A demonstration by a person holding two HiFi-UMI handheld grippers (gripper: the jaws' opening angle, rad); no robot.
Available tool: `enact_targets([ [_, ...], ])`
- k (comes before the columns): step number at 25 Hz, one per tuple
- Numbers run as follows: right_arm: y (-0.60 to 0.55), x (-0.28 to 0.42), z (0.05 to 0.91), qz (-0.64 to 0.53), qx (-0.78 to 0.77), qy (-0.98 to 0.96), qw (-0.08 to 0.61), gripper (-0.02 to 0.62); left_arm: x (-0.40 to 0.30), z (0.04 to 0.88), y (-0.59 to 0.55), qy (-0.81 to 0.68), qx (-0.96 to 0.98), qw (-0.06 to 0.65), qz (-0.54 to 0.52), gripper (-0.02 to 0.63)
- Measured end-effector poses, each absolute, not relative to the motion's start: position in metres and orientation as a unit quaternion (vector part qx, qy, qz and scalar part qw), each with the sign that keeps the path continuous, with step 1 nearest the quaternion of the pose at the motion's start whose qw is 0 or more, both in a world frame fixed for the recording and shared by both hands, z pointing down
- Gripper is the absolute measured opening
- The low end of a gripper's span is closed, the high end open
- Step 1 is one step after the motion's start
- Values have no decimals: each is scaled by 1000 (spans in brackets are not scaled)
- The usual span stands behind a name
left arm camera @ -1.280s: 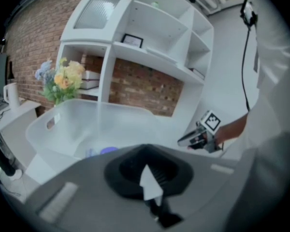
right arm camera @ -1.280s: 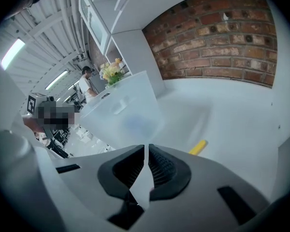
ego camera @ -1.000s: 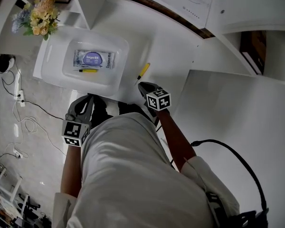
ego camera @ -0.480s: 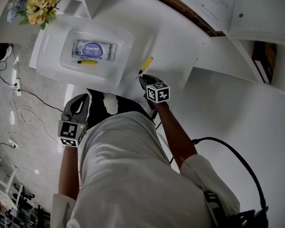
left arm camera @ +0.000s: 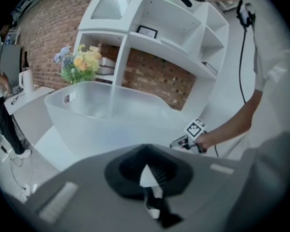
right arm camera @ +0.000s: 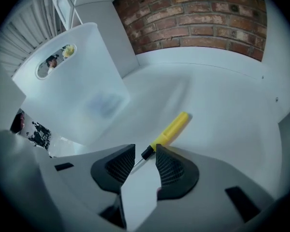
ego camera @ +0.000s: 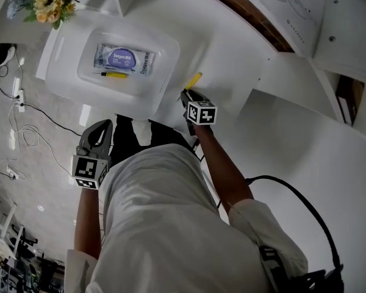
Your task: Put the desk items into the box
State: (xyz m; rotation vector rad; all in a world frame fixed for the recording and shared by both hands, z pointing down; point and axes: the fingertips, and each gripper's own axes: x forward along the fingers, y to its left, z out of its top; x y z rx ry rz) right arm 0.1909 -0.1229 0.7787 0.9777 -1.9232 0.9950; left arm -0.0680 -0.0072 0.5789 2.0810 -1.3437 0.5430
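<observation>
Screwdriver (right arm camera: 171, 128) lies on the worktop (ego camera: 232, 60) near its front edge, just beside the box (ego camera: 67, 47). Our right tongs (right arm camera: 145, 151) have just been opening and now stand apart around its dark tip without gripping it. We hold our left tongs (left arm camera: 146, 167) off the worktop's edge, pressed together and empty.

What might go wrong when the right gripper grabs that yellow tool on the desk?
The right gripper, its jaws just opening, straddles only the thin tip of the yellow tool; closing there, it may slip or pivot out. The tool is round and could roll on the desk.
</observation>
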Motion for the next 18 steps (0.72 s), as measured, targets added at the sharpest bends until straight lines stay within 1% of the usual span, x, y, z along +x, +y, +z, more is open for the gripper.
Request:
enact_targets([
  [3,-128,193,787,399,399,-736,375,130,-72,583,-5,-509,776,307,208,3],
  [10,-135,194,797,409,417,-718,378,135,-80,587,-1,-524,763,315,208,3],
  [11,-135,194,797,410,419,-718,377,133,-81,589,1,-525,762,318,209,3],
  [14,-135,196,798,406,419,-718,379,101,-81,591,2,-525,760,321,210,3],
  [18,-134,192,795,403,406,-726,382,87,-79,589,0,-525,764,315,205,3],
])
